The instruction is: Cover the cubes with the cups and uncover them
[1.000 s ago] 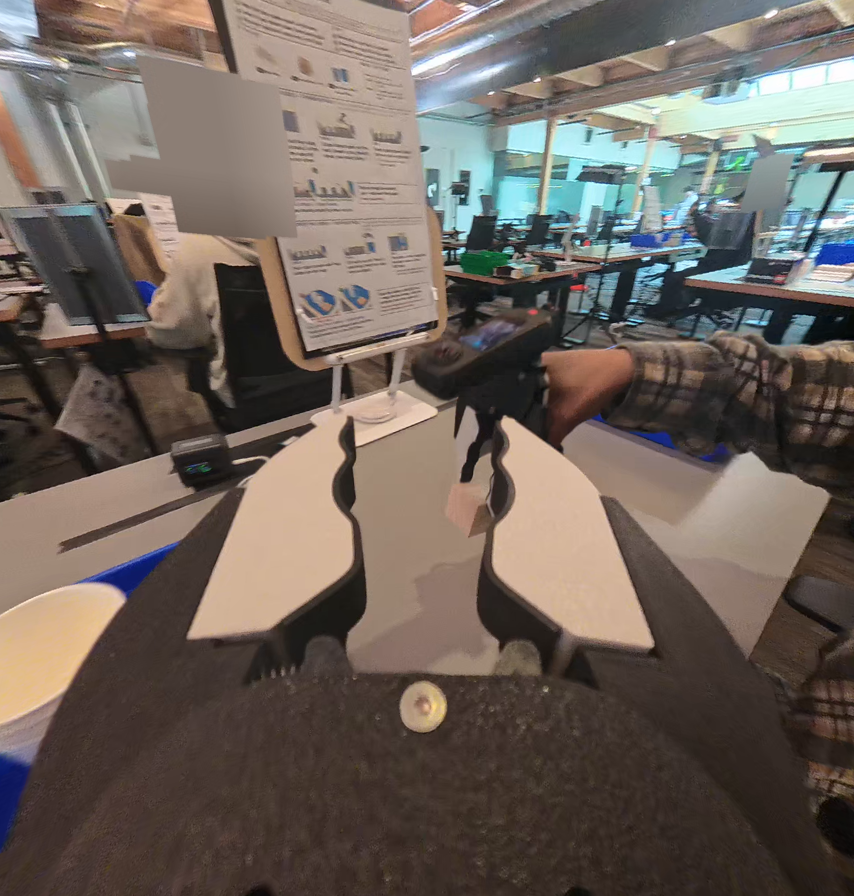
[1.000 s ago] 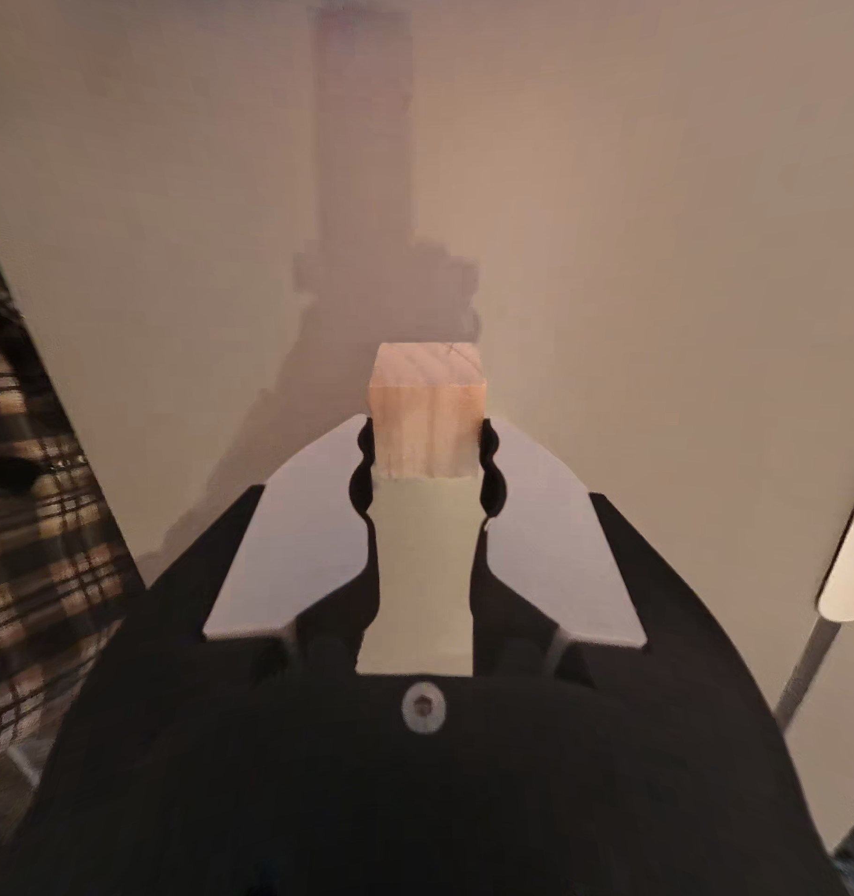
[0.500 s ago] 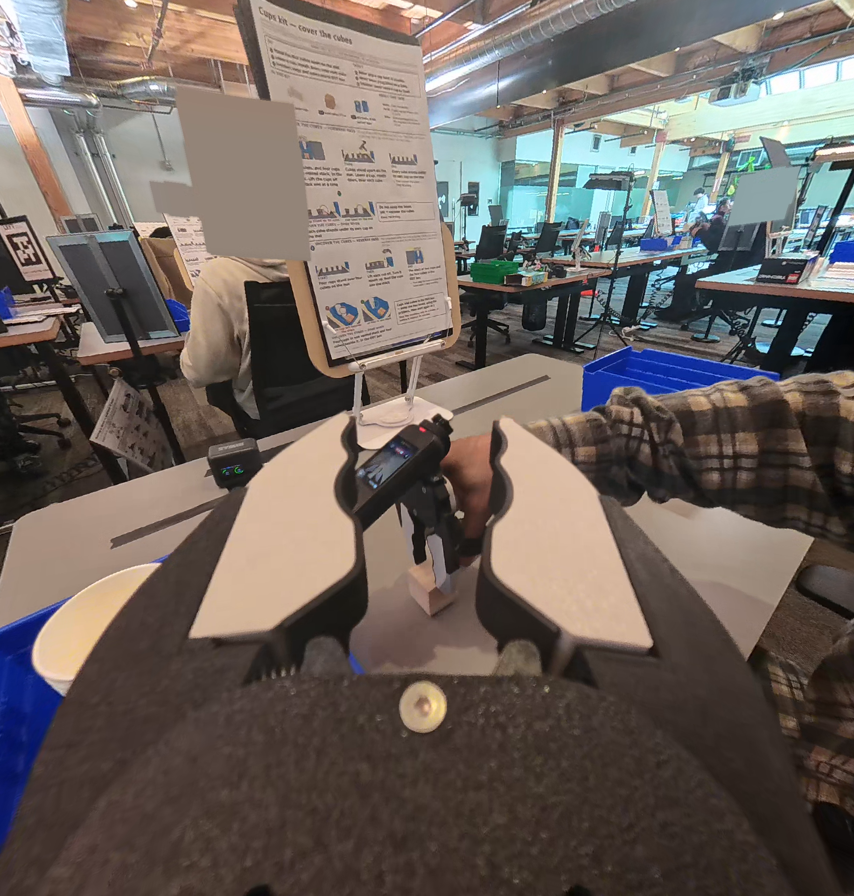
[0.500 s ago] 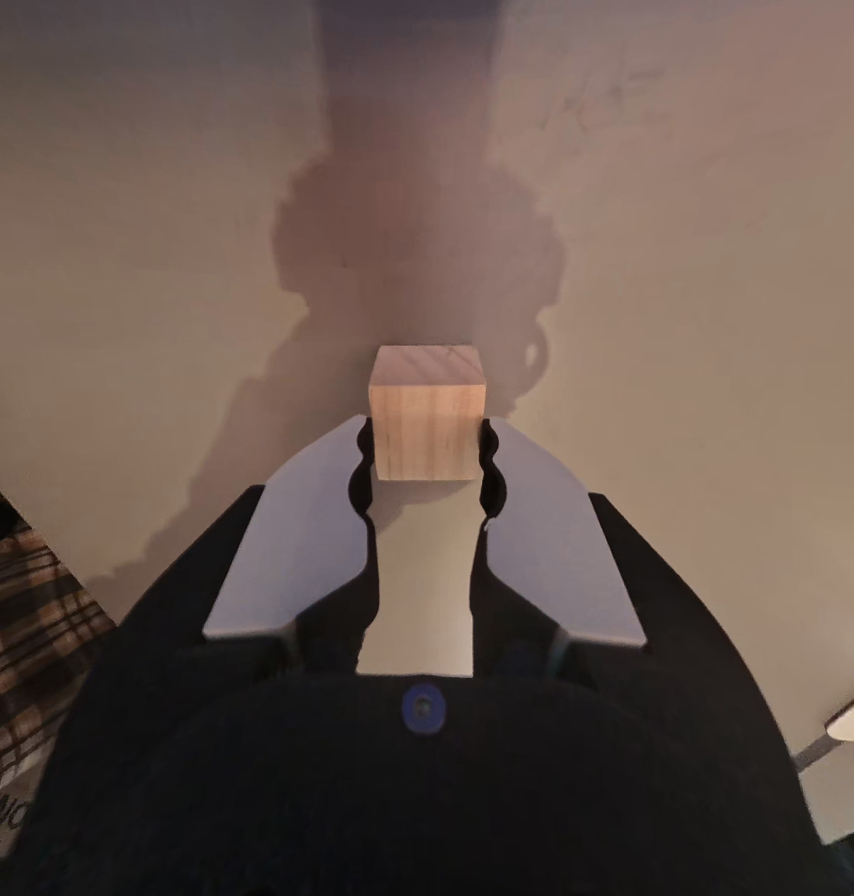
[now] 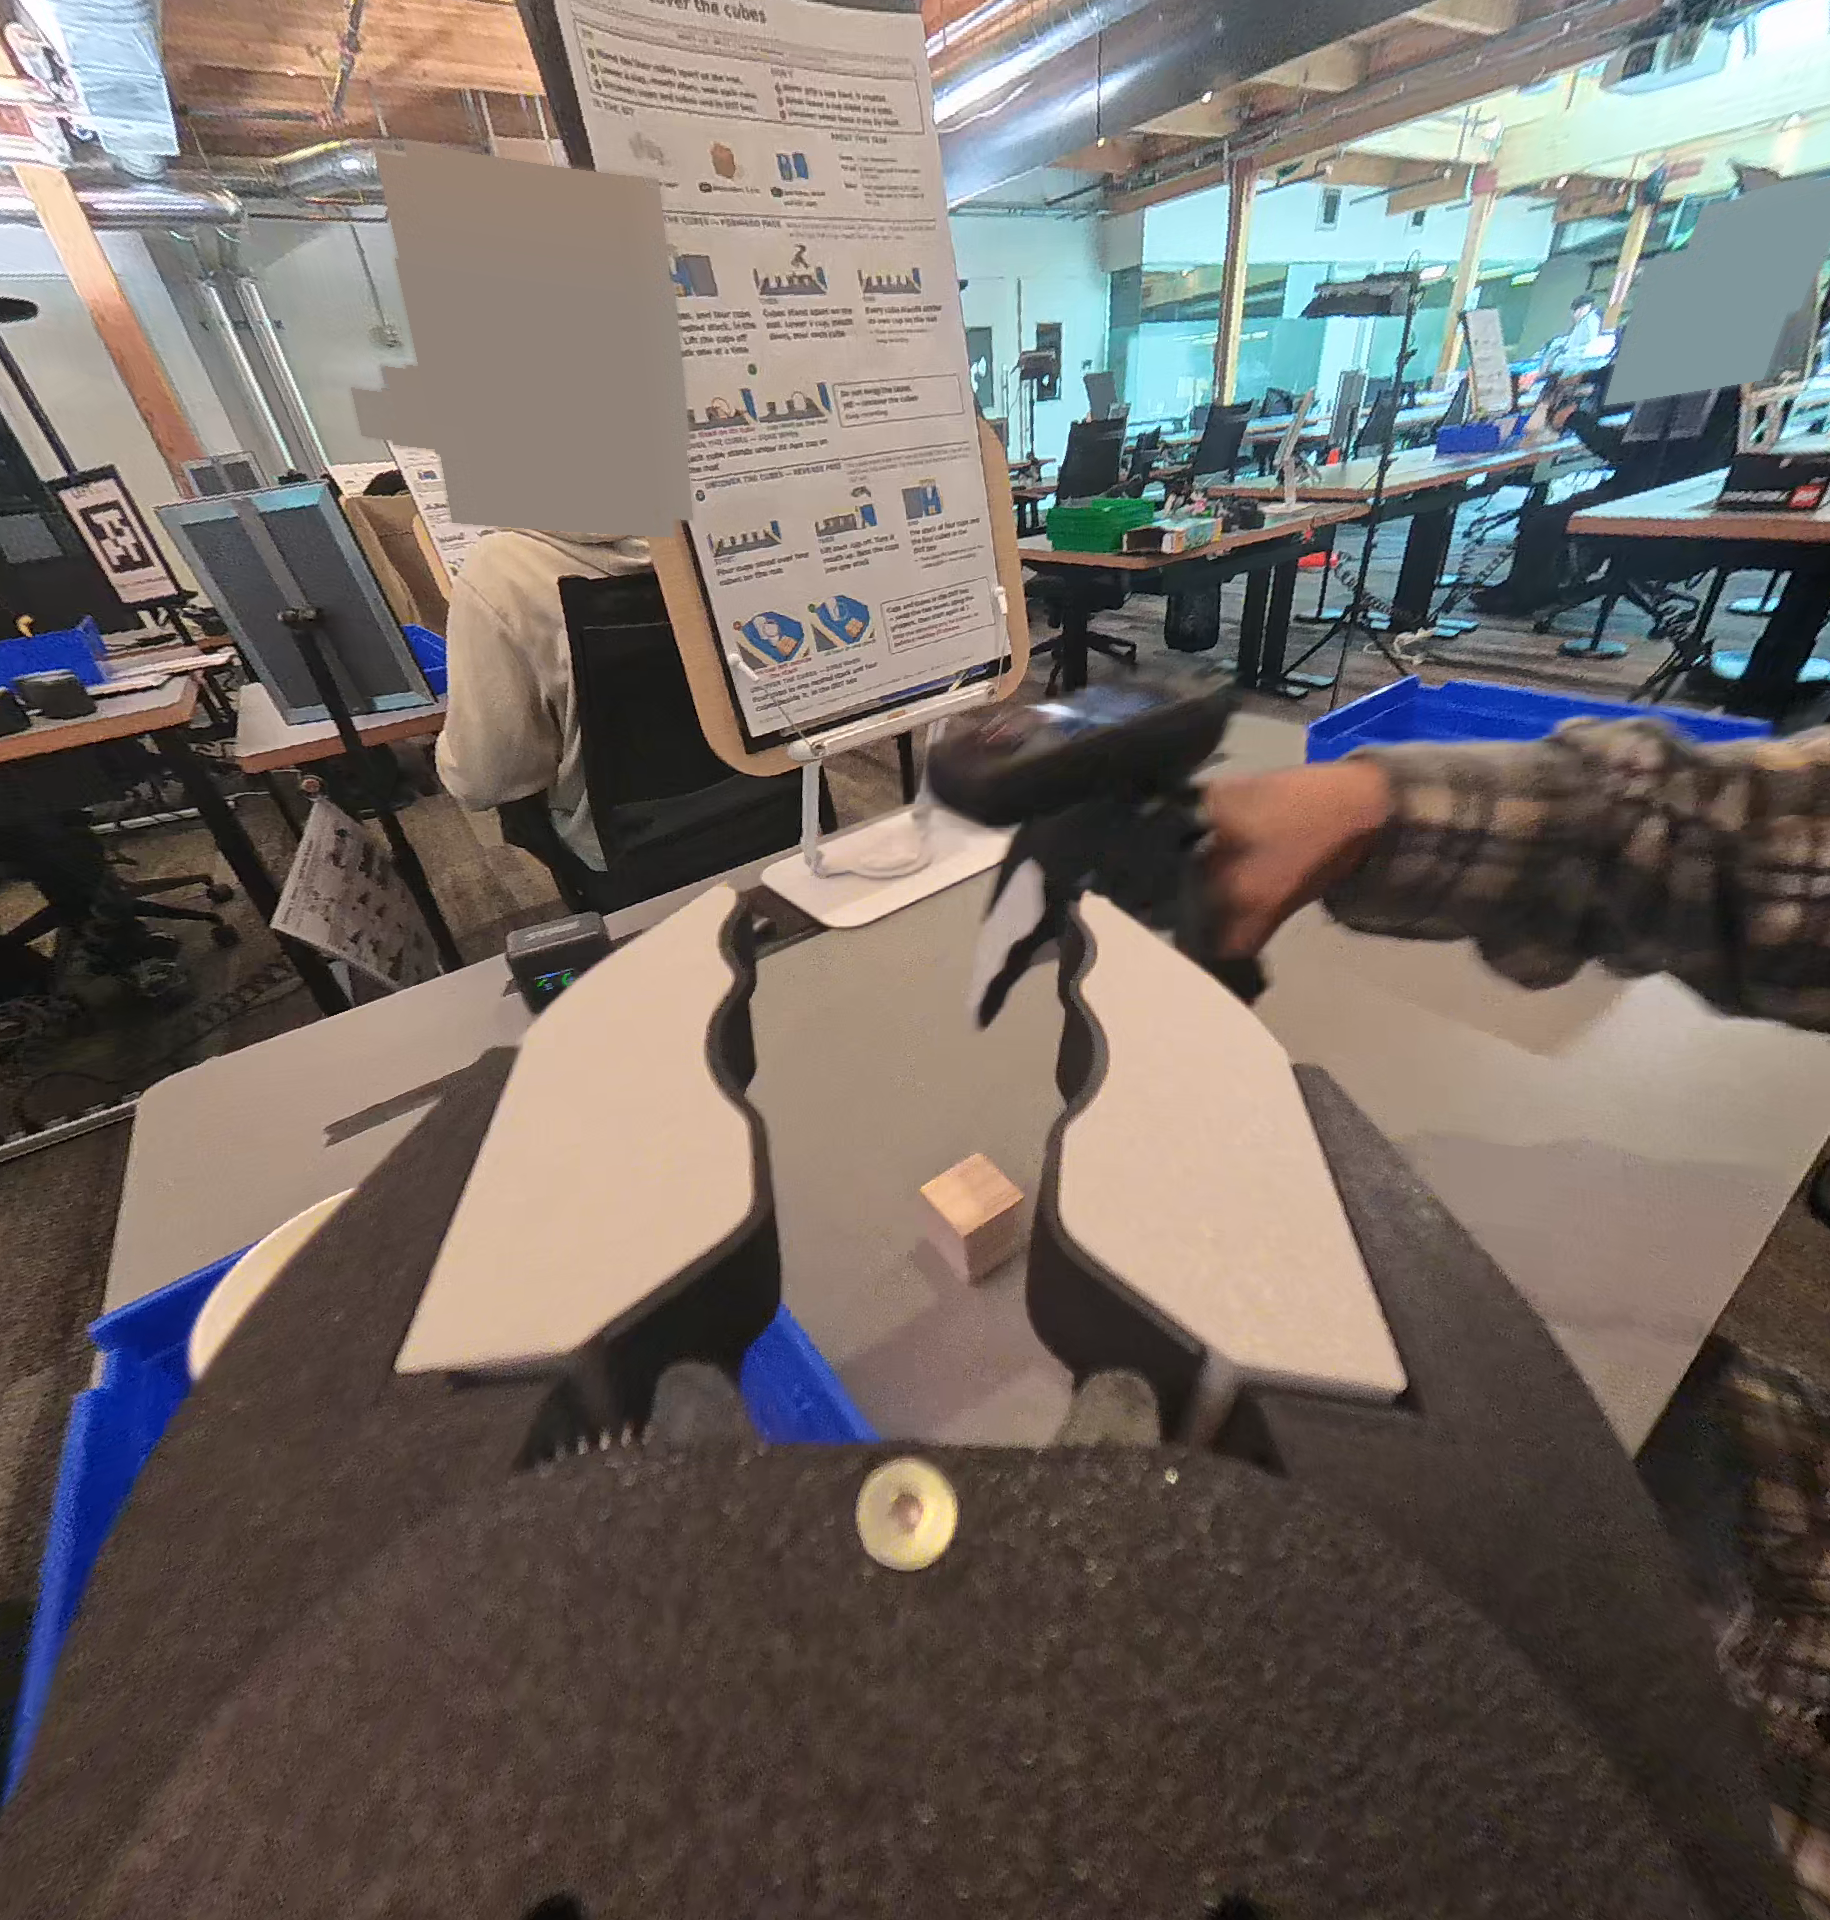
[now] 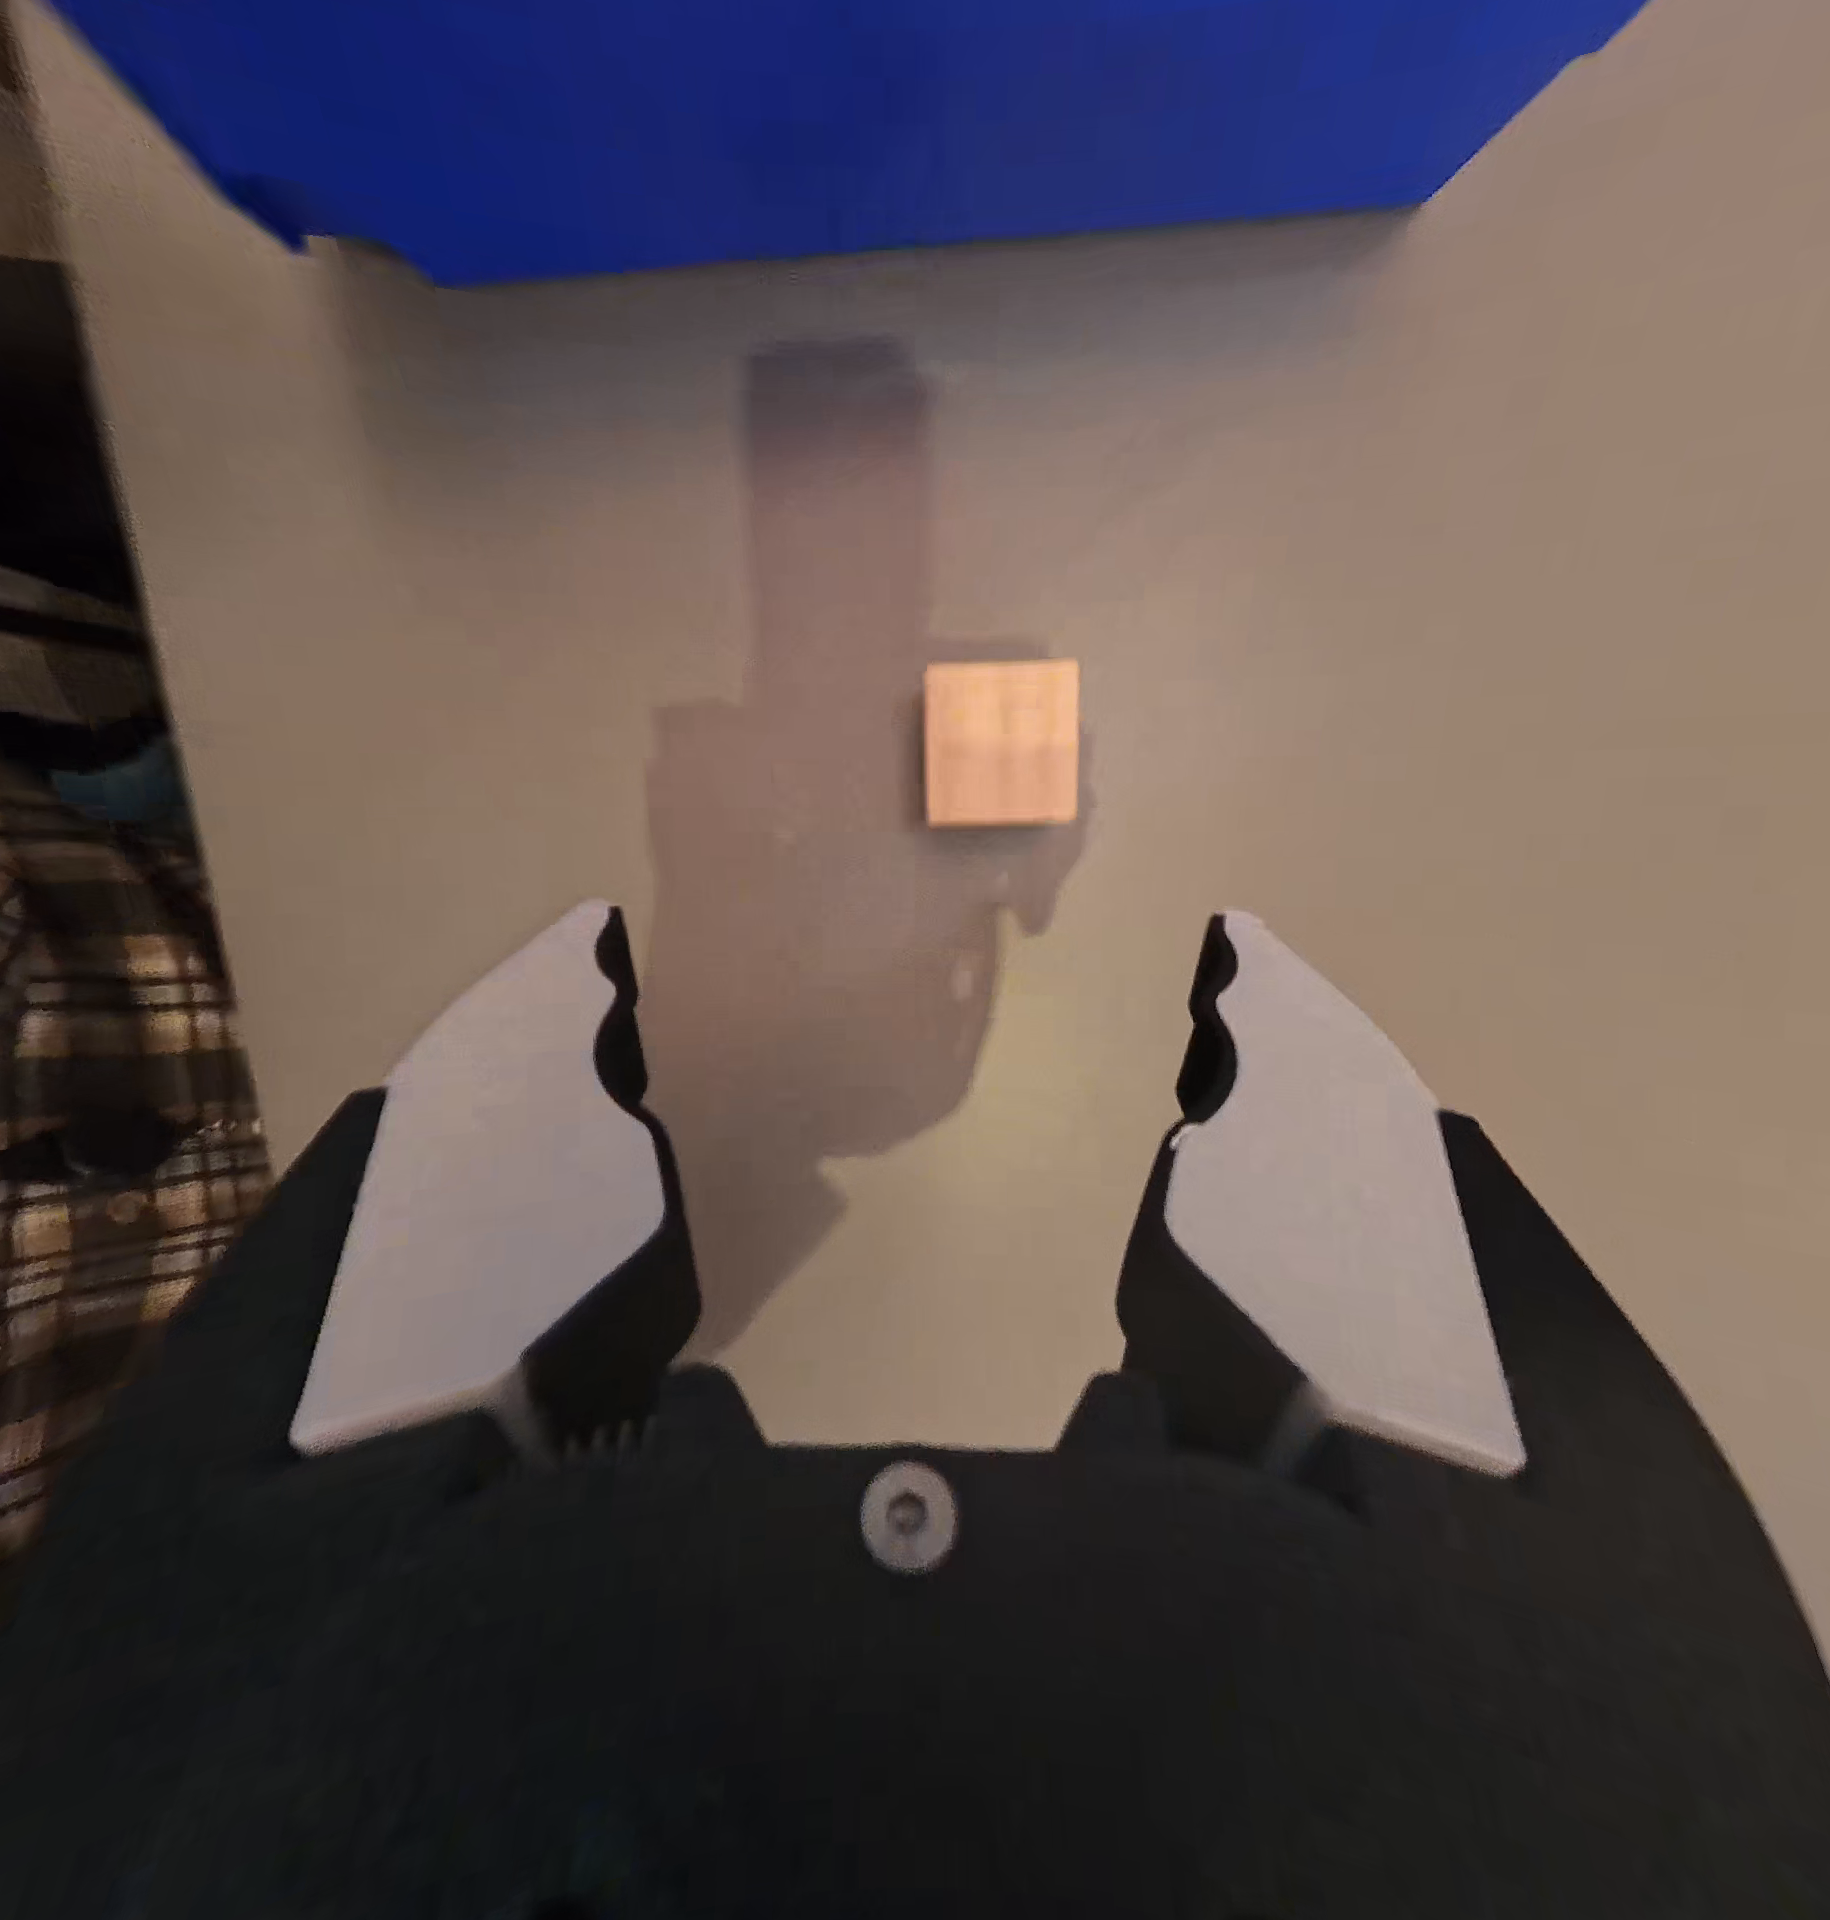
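A small wooden cube (image 5: 973, 1216) sits alone on the grey table (image 5: 1513, 1164); it also shows from above in the right wrist view (image 6: 1001, 742). My right gripper (image 6: 911, 925) is open and empty, raised above the cube and looking down on it. It also shows in the left wrist view (image 5: 1004, 956), held by a hand in a plaid sleeve, high over the table. My left gripper (image 5: 906, 935) is open and empty, hovering over a blue bin (image 5: 90, 1455). A white paper cup (image 5: 236, 1299) stands in that bin, mostly hidden behind the gripper.
An instruction board on a white stand (image 5: 869, 873) is at the table's far edge, with a small black device (image 5: 552, 961) to its left. A second blue bin (image 5: 1493, 717) sits at the far right. A person sits in a chair (image 5: 641, 727) beyond the table.
My right gripper set the cube on the table, opened and rose away from it. The left wrist view tilted down, so more of the table and the bin show.
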`<state>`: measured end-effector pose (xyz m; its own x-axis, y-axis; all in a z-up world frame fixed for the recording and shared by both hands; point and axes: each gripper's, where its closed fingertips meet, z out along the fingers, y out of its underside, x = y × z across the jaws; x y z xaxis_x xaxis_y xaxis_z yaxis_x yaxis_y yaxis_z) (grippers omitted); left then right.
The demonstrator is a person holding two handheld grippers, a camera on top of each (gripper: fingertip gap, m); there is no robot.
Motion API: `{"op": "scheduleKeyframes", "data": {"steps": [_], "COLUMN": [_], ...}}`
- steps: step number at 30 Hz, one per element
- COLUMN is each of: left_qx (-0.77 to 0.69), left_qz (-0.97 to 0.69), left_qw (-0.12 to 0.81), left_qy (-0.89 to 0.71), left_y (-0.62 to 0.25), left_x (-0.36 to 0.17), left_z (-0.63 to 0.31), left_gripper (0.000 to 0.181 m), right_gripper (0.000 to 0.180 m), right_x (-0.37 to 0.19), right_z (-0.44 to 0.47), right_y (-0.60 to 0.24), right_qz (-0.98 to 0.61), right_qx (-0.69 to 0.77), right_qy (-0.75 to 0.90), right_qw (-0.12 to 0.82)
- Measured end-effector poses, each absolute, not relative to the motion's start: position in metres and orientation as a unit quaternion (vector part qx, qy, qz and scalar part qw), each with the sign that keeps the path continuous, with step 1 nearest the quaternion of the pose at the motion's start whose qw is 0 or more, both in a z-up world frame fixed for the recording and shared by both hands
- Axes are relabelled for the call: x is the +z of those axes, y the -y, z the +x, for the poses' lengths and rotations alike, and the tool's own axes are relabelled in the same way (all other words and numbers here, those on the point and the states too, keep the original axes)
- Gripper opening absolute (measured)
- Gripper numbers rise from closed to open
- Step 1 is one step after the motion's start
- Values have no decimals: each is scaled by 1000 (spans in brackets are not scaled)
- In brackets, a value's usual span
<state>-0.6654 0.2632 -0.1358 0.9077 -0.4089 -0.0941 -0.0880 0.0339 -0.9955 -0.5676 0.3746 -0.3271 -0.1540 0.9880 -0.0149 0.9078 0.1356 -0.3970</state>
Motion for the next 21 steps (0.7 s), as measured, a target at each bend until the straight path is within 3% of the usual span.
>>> {"op": "scheduleKeyframes", "data": {"steps": [5, 16, 21], "left_qx": [-47, -2, 36], "left_qz": [-736, -841, -839], "left_qw": [637, 222, 107], "left_qy": [-223, -494, -533], "left_y": [-271, -287, -296], "left_x": [-162, -304, -341], "left_z": [-689, -741, -753], "left_gripper": [53, 55, 62], "right_gripper": [94, 91, 91], "right_x": [-298, -305, -309], "right_z": [-484, -366, -346], "right_y": [-347, -306, -292], "right_qz": [-636, -645, -646], "right_qx": [243, 328, 337], "right_qy": [713, 662, 657], "right_qw": [169, 195, 193]}}
